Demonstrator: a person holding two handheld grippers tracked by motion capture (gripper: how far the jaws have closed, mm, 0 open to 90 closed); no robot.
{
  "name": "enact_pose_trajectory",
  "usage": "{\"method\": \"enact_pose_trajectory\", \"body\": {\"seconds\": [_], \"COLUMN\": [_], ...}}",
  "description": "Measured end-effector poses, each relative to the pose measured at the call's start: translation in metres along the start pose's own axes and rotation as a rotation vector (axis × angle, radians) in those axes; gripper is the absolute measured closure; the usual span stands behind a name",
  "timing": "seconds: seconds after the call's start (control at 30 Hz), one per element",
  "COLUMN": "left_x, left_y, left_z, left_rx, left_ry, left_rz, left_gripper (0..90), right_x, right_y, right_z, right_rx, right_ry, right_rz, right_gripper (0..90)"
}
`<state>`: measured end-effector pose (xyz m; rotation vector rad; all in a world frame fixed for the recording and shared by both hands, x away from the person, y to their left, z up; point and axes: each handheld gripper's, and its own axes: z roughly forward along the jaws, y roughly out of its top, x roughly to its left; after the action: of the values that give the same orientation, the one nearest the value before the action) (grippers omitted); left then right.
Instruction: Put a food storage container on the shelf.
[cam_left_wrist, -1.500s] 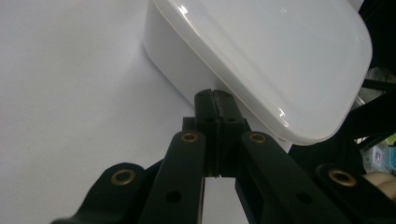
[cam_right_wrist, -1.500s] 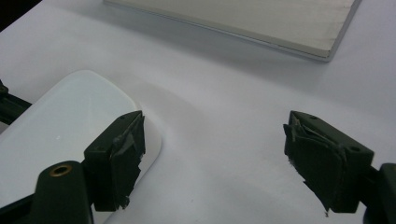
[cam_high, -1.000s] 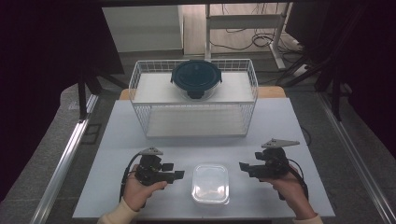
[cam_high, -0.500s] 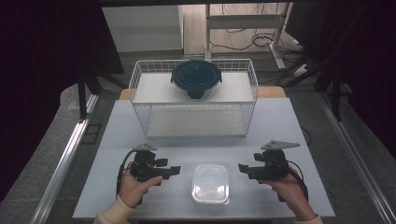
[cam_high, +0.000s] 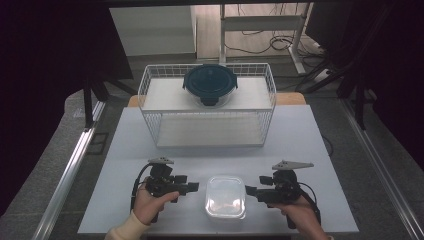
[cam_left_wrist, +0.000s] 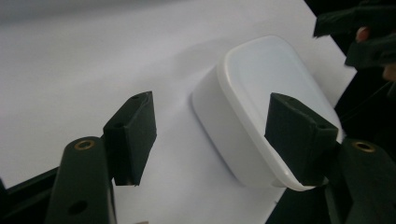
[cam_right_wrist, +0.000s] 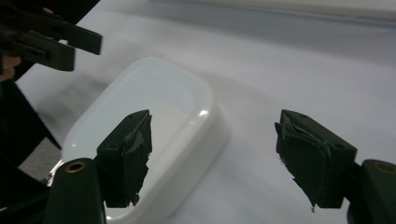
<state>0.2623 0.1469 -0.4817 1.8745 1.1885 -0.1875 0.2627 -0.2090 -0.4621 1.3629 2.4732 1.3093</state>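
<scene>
A: Where does the translucent white rounded-rectangular plastic container (cam_high: 225, 196) lie?

B: At lower centre of the high view, on the white worktop (cam_high: 300, 135), between the left gripper (cam_high: 192, 186) and the right gripper (cam_high: 249, 190). Both grippers' jaws stand wide open and hold nothing.

A: What could go wrong?

B: In the left gripper view one jaw overlaps the container's near corner. A close there would probably pinch the lid's rim only, so the light box could tilt or skid. A one-sided push may slide it toward the worktop's near edge. The white wire basket (cam_high: 155, 90) with its dark round lidded bowl (cam_high: 210, 84) stands well apart.
</scene>
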Motion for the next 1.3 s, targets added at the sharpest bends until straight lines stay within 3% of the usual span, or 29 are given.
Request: {"method": "enact_pose_trajectory", "body": {"seconds": [0.23,0.37,0.53,0.77,0.9,0.93,1.13,1.3], "left_x": [-0.003,-0.003,-0.002,0.002,0.001,0.003,0.004,0.002], "left_y": [-0.001,-0.003,-0.008,-0.011,-0.012,-0.013,-0.012,-0.012], "left_z": [0.010,0.021,0.031,0.039,0.040,0.039,0.033,0.028], "left_rx": [0.017,0.040,0.067,0.091,0.098,0.098,0.068,0.055], "left_ry": [-0.083,-0.142,-0.190,-0.266,-0.239,-0.240,-0.279,-0.285], "left_rz": [-0.049,-0.096,-0.133,-0.184,-0.187,-0.193,-0.193,-0.181], "left_gripper": [34.4,35.6,38.5,49.8,59.0,62.4,72.4,76.1], "right_x": [0.005,0.002,0.000,0.000,0.000,-0.002,-0.007,-0.007], "right_y": [-0.008,-0.011,-0.014,-0.018,-0.019,-0.019,-0.019,-0.017], "right_z": [0.009,0.015,0.021,0.026,0.026,0.024,0.019,0.014], "right_rx": [0.017,0.028,0.044,0.064,0.061,0.052,0.025,0.011], "right_ry": [0.038,0.086,0.113,0.149,0.139,0.141,0.173,0.179], "right_rz": [0.055,0.123,0.153,0.167,0.181,0.212,0.272,0.272], "right_gripper": [33.7,40.2,46.4,52.0,55.7,59.5,68.7,71.9]}}
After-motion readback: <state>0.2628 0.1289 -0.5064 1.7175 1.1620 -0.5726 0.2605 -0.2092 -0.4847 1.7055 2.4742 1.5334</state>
